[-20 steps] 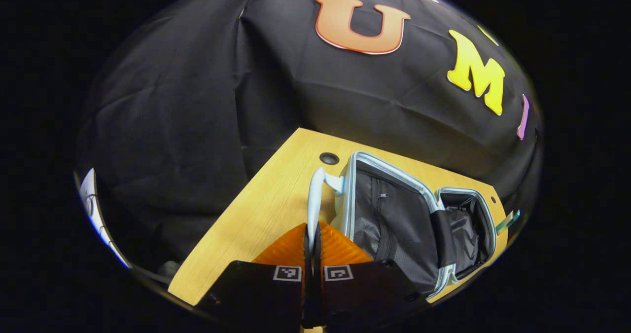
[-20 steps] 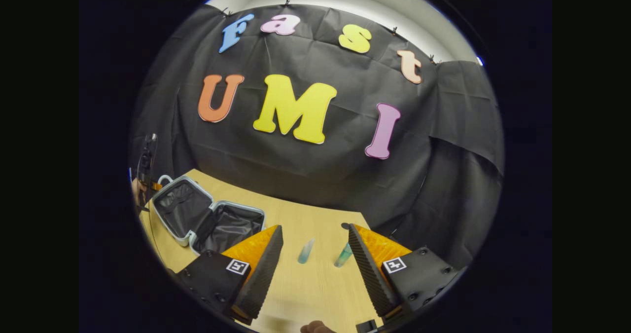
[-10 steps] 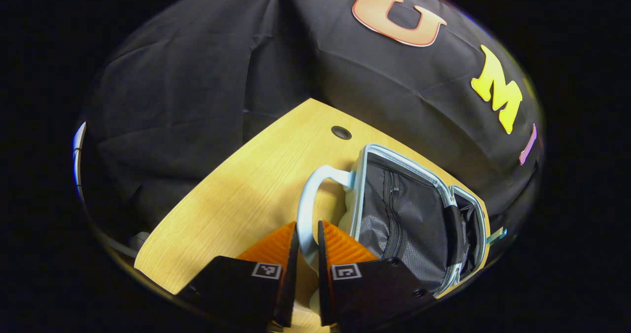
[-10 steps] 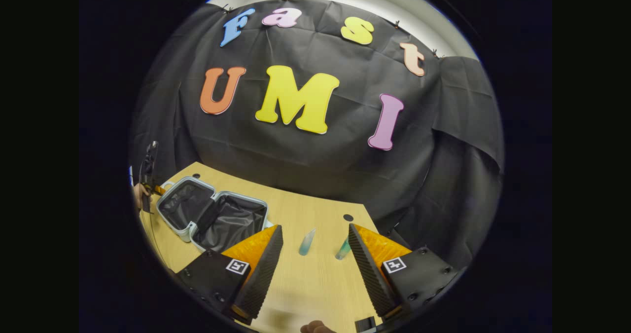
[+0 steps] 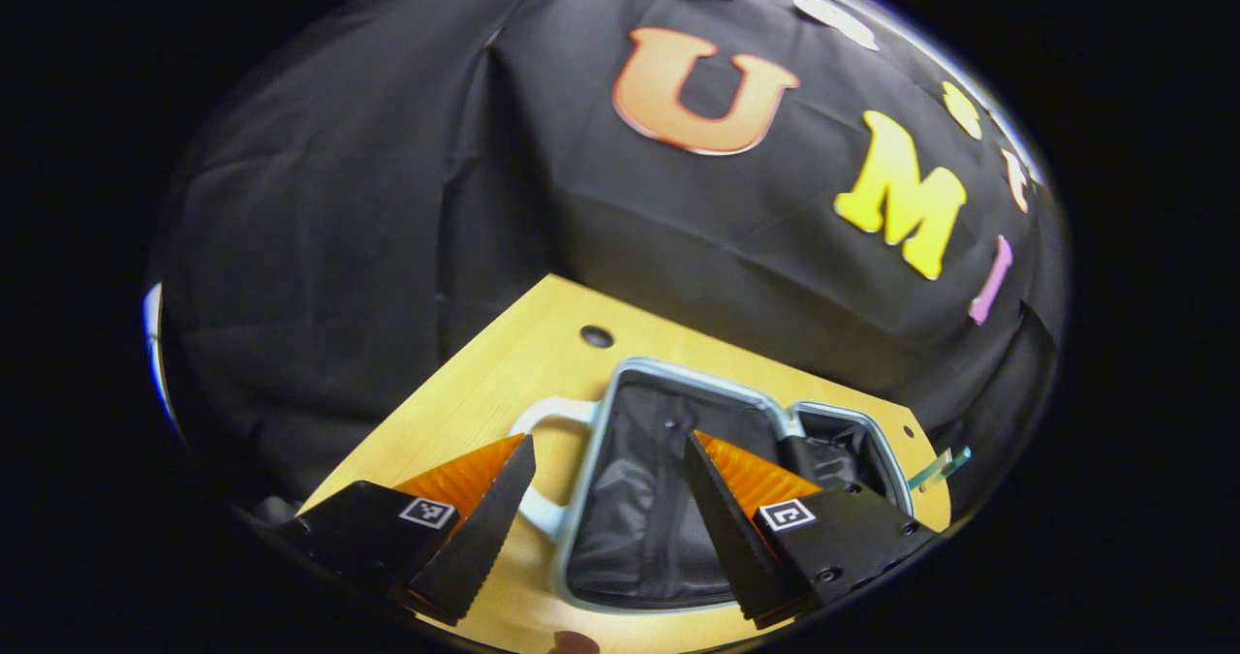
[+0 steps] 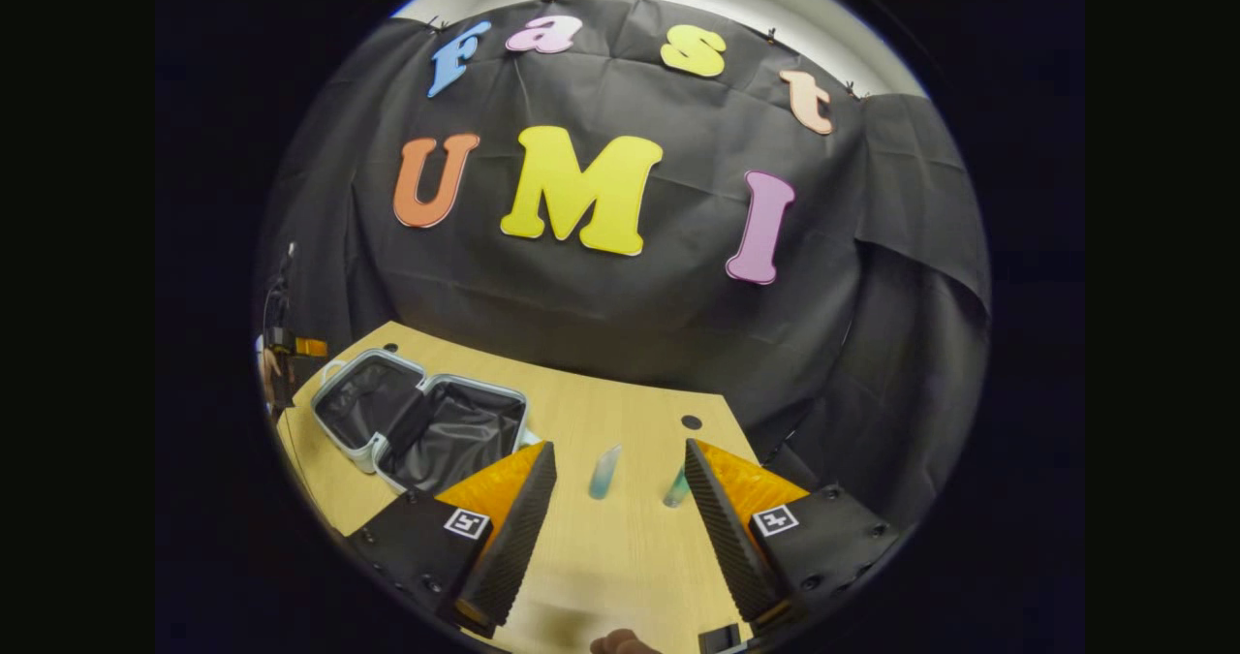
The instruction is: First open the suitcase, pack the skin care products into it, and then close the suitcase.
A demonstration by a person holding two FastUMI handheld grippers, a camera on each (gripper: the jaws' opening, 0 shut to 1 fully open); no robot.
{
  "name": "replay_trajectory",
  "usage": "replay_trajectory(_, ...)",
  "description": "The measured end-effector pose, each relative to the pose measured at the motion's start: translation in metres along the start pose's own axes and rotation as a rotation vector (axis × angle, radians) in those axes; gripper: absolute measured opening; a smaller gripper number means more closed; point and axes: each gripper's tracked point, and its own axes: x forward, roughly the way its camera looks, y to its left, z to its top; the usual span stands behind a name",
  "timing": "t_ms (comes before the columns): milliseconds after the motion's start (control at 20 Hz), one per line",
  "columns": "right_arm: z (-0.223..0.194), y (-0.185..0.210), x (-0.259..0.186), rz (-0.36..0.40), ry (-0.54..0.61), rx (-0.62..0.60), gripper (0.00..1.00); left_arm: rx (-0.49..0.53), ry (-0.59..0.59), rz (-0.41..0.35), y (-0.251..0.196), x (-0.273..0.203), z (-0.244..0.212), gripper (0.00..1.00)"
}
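Observation:
The suitcase point(image 5: 697, 379) lies wide open and flat on the wooden table point(image 5: 504, 383), pale blue rim up, black lining bare. Its white handle point(image 5: 547, 410) curves out on the left side. My left gripper point(image 5: 608, 441) hovers open just over the near half, its left finger beside the handle, holding nothing. Two small teal tubes of skin care product point(image 6: 604, 472) point(image 6: 675, 487) lie on the table just ahead of my open right gripper point(image 6: 620, 446), the right-hand one partly behind its right finger. In the right gripper view the suitcase point(image 6: 363, 402) sits to the left.
A teal tube point(image 5: 938, 467) pokes out past the suitcase's far end. The tabletop has round cable holes point(image 5: 596, 336) point(image 6: 691, 421) near its back edge. Black cloth hangs close behind the table. The other gripper point(image 6: 291, 349) shows at the far left of the right gripper view.
My left gripper has let go of the suitcase handle and opened wide. The raised half of the suitcase has come down flat. The right gripper has hardly moved.

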Motion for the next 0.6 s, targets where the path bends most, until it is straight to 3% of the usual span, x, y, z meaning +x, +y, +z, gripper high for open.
replay_trajectory(150, -0.01, -0.013, 0.004, 0.009, 0.013, 0.026, 0.79, 0.109, -0.01, -0.05, -0.059, -0.013, 0.008, 0.98)
replay_trajectory(300, -0.017, -0.033, 0.008, 0.005, 0.021, 0.04, 0.8, 0.143, -0.011, -0.146, -0.138, -0.027, 0.005, 0.98)
replay_trajectory(600, -0.035, -0.092, 0.023, -0.023, 0.044, 0.064, 0.8, 0.264, 0.045, -0.306, -0.292, -0.021, -0.054, 0.98)
